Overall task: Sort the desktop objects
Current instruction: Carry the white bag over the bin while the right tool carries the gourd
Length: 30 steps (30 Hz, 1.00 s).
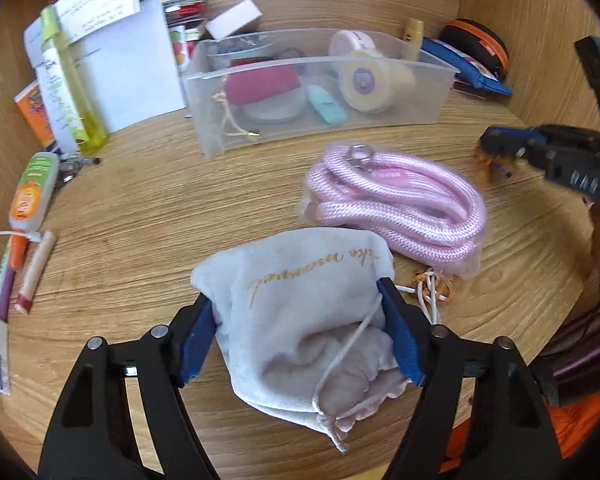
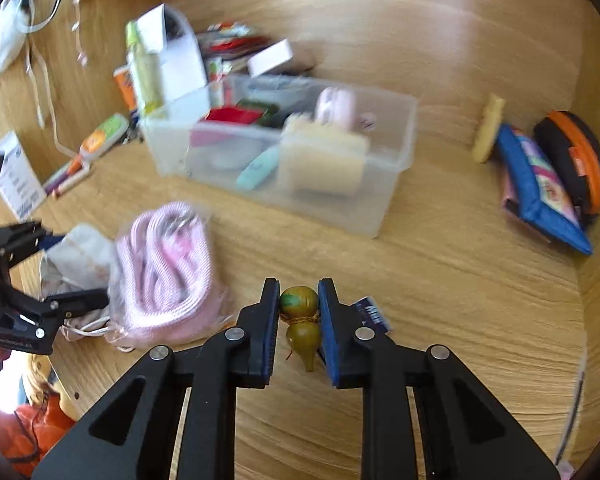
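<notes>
My left gripper [image 1: 296,300] is shut on a pale grey drawstring pouch [image 1: 300,320] with gold script, held just above the wooden desk. My right gripper [image 2: 299,300] is shut on a small olive-green gourd charm [image 2: 300,320]; it also shows at the right edge of the left wrist view [image 1: 500,148]. A coiled pink rope in a clear wrapper [image 1: 396,204] lies just beyond the pouch, and in the right wrist view [image 2: 168,268] it lies left of my right gripper. A clear plastic bin [image 1: 312,120] with several small items stands behind it [image 2: 396,128].
A yellow-green bottle [image 1: 72,92], white papers [image 1: 140,68] and tubes [image 1: 32,192] crowd the left. A blue pouch [image 2: 540,184] and a black-orange case [image 2: 576,156] lean at the right wall. A small dark blue packet [image 2: 372,312] lies by my right finger.
</notes>
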Motion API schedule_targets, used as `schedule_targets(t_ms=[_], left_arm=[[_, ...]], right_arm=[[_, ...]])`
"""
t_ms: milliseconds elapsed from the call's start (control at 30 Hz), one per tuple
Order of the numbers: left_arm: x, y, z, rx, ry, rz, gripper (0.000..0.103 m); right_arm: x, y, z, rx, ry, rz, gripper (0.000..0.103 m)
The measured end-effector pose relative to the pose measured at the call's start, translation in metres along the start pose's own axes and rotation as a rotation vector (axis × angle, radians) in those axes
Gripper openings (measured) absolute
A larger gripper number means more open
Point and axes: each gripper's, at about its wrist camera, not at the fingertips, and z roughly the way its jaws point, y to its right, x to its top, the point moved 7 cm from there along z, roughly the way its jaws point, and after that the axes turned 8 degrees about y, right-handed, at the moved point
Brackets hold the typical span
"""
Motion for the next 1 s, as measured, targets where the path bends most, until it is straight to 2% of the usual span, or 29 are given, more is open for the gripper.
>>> schedule_targets(t_ms=[133, 267, 400, 667, 1000], left_arm=[[0.005, -0.009, -0.01, -0.013, 0.017, -0.061, 0.066], [0.011, -0.013, -0.017, 0.007, 0.039, -0.078, 0.063], [0.018, -0.014, -0.027, -0.006, 0.068, -0.107, 0.062], [0.049, -0.018, -0.049, 0.0, 0.177, -0.108, 0.062], [0.091, -0.025, -0.048, -0.004, 0.249, -0.131, 0.062]], right_arm=[[0.011, 0.013, -0.011, -0.009, 0.038, 0.029, 0.018], [0.02, 0.016, -0.018, -0.015, 0.064, 0.03, 0.018], [0.024, 0.017, -0.022, -0.02, 0.078, 0.026, 0.018], [0.045, 0.024, -0.035, -0.04, 0.137, 0.026, 0.018], [0.074, 0.025, -0.034, -0.044, 0.188, 0.023, 0.018]])
